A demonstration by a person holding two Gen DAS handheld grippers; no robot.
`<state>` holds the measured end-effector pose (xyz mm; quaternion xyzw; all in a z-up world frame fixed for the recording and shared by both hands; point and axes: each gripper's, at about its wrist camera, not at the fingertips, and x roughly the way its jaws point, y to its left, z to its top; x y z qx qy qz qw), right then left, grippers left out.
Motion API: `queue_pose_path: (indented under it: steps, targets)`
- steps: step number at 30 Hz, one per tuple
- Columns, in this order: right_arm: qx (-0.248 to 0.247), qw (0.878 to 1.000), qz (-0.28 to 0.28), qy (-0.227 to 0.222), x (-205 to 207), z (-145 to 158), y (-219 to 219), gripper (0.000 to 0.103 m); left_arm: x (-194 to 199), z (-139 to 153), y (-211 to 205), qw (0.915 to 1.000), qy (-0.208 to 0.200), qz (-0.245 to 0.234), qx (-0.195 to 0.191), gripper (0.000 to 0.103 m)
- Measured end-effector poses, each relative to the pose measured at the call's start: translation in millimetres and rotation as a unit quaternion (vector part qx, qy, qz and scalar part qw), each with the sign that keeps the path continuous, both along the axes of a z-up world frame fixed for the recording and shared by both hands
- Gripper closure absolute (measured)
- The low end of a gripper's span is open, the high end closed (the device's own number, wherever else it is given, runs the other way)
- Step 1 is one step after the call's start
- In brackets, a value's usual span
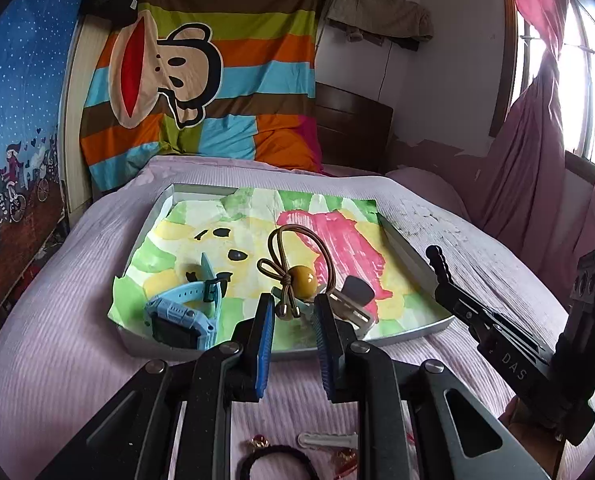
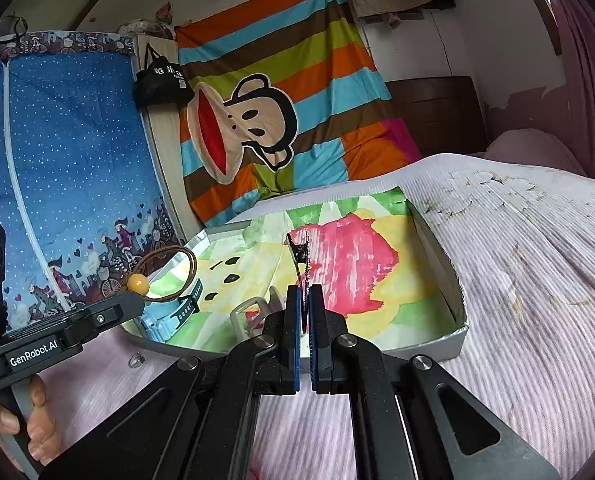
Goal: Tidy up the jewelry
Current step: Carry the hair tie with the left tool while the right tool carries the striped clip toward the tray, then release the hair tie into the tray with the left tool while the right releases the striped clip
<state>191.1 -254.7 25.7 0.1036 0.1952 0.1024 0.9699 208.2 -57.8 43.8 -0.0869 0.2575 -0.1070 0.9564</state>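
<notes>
Mid-sorting: left gripper (image 1: 294, 322) holds the bead hair tie (image 1: 297, 268) by its cords, right gripper (image 2: 304, 330) pinches a black hair clip (image 2: 302, 258) — both poised over the tray (image 2: 455, 280), release next.

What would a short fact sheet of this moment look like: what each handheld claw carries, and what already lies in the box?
surface: bed with pale pink ribbed cover
box: shallow grey tray lined with painted paper
left gripper: holding brown elastic hair tie with amber bead over the tray
right gripper: shut on thin black toothed hair clip
in tray: light blue wristwatch
outside tray: small silver ring
</notes>
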Motion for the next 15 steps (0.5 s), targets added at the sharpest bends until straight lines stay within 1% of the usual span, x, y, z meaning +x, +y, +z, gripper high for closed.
queue_pose_path:
  steps: [2,6,11,15]
  targets:
    - [-0.009,1.000,0.002,0.002,9,-1,3,0.099,12,-2,0,1.0000,0.005,0.001,-0.002,0.084]
    - [-0.023,0.999,0.009,0.021,30,-5,7,0.099,35,-11,-2,0.9997,0.024,0.005,0.005,0.084]
    - [-0.046,0.997,0.004,0.062,51,-18,13,0.099,57,-26,-9,0.9977,0.066,0.010,0.016,0.084]
    - [-0.060,0.993,-0.001,0.098,62,-28,15,0.099,62,-36,-13,0.9957,0.086,0.010,0.031,0.084]
